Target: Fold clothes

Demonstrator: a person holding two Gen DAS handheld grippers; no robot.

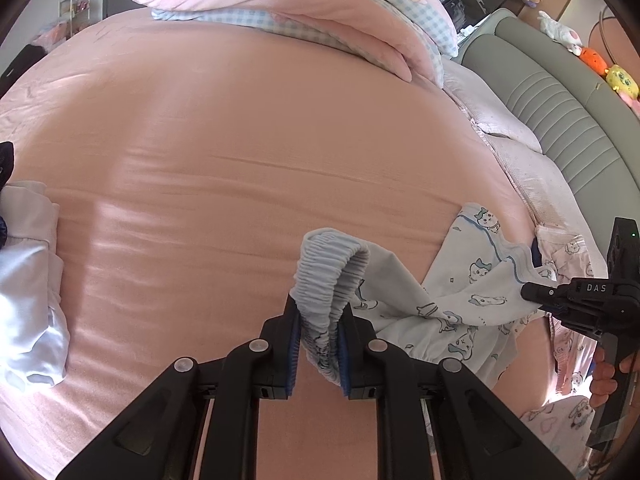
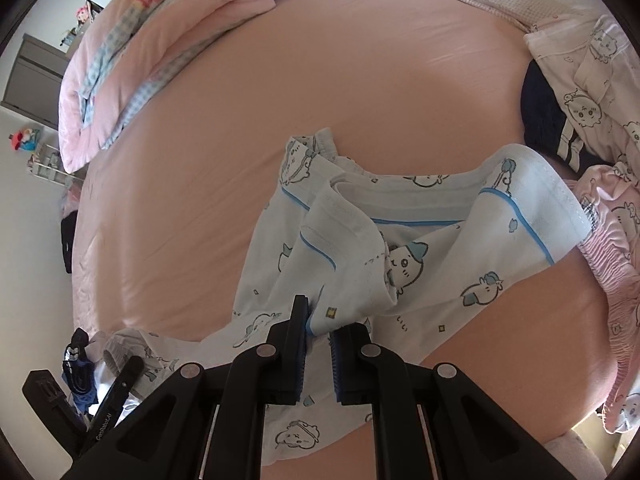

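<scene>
The left tool [image 1: 318,322] is clamped narrow on the gathered elastic waistband [image 1: 332,264] of the pale blue printed pyjama shorts [image 1: 448,300], the band looping up at twelve o'clock from the tips and hanging down between the blue pads. From there the cloth stretches toward three o'clock, where the right tool [image 1: 528,291] shows in the left wrist view, nipping the fabric's edge; a hand [image 1: 606,380] holds its grip at four o'clock.

In the right wrist view the right tool [image 2: 318,322] is likewise narrow, its pads pinching a fold of the same shorts [image 2: 400,248], which spread from the tips toward twelve and two o'clock with blue piping and cartoon figures. The left tool [image 2: 120,376] sits at eight o'clock.

The shorts lie over a pink bed [image 1: 260,152]. A folded pink and checked quilt [image 1: 320,8] rests at twelve o'clock, white garments [image 1: 28,280] at nine, and pink printed pyjamas [image 2: 608,128] at two o'clock beside a dark garment [image 2: 548,112].
</scene>
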